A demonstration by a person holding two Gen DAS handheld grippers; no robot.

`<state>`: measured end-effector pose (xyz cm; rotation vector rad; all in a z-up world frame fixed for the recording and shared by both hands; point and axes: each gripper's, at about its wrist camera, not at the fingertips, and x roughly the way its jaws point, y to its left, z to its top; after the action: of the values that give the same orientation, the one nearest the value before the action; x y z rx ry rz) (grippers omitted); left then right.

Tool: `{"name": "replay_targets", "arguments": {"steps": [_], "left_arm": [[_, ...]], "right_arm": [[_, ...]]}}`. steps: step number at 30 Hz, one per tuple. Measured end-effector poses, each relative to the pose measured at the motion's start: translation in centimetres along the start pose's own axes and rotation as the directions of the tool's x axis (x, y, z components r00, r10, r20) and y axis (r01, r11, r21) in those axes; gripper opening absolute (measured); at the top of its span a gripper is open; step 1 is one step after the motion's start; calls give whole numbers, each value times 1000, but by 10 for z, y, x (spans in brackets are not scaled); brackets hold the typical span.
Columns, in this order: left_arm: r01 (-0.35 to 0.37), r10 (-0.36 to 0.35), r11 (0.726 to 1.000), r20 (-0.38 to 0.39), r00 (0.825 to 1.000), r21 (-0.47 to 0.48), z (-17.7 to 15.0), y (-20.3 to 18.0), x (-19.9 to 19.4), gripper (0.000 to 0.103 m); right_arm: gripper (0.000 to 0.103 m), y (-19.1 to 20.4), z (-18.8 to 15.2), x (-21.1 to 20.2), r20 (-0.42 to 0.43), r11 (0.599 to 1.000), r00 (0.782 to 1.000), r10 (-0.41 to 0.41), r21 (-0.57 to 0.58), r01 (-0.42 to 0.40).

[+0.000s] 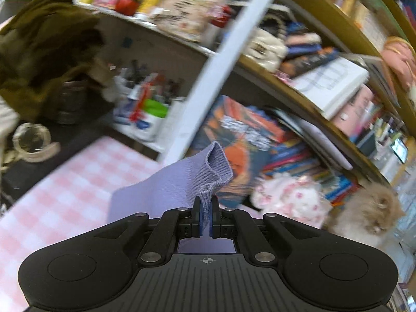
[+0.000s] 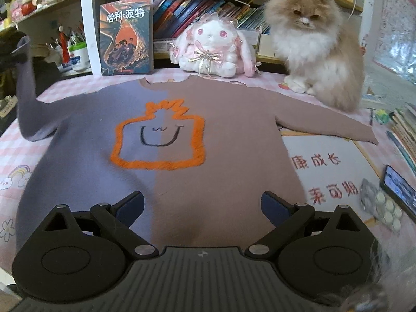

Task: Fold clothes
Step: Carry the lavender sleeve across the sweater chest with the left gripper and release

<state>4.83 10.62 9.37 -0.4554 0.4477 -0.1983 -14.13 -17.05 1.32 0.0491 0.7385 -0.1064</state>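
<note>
Left gripper (image 1: 206, 217) pinches the lilac sleeve cuff (image 1: 217, 167), lifted off the counter's (image 2: 78, 85) left edge. Sweater (image 2: 182, 156) lies flat mid-counter; right gripper (image 2: 202, 205) hovers, fingers (image 2: 131, 205) spread wide, empty.

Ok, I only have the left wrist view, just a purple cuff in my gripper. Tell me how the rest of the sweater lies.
Observer: The sweater lies flat, front up, on the pink checked table; only your purple sleeve is lifted.
Operator: Give me the other sleeve.
Observer: The brown sleeve lies stretched out flat, its cuff on a sheet with red characters.
Operator: Report the right gripper.
Observer: The right gripper is open, holding nothing, over the hem.
Operator: Name anything near that brown sleeve.
Observer: A cat sits just behind it, beside a plush rabbit.
</note>
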Motion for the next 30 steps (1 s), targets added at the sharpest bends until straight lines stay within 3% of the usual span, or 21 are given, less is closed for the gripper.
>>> {"name": "replay_targets", "arguments": {"steps": [7, 11, 20, 25, 28, 30], "left_arm": [[33, -32, 998, -18, 999, 60, -23, -91, 42, 2], [37, -34, 997, -41, 999, 73, -42, -127, 67, 2], [22, -14, 997, -104, 994, 71, -76, -169, 108, 2], [-7, 26, 995, -179, 983, 104, -94, -182, 128, 5], [-1, 36, 989, -241, 970, 146, -106, -190, 128, 20], [17, 29, 983, -248, 968, 181, -113, -195, 116, 37]], "right_arm": [[96, -43, 8, 17, -44, 987, 988, 149, -54, -152], [96, -64, 7, 22, -62, 977, 979, 194, -79, -198], [95, -109, 9, 30, -86, 967, 970, 226, -101, -234], [95, -125, 8, 33, -98, 968, 970, 224, -92, -233], [95, -131, 8, 34, -99, 969, 970, 223, -83, -232], [95, -134, 8, 35, -99, 970, 970, 224, -77, -232]]}}
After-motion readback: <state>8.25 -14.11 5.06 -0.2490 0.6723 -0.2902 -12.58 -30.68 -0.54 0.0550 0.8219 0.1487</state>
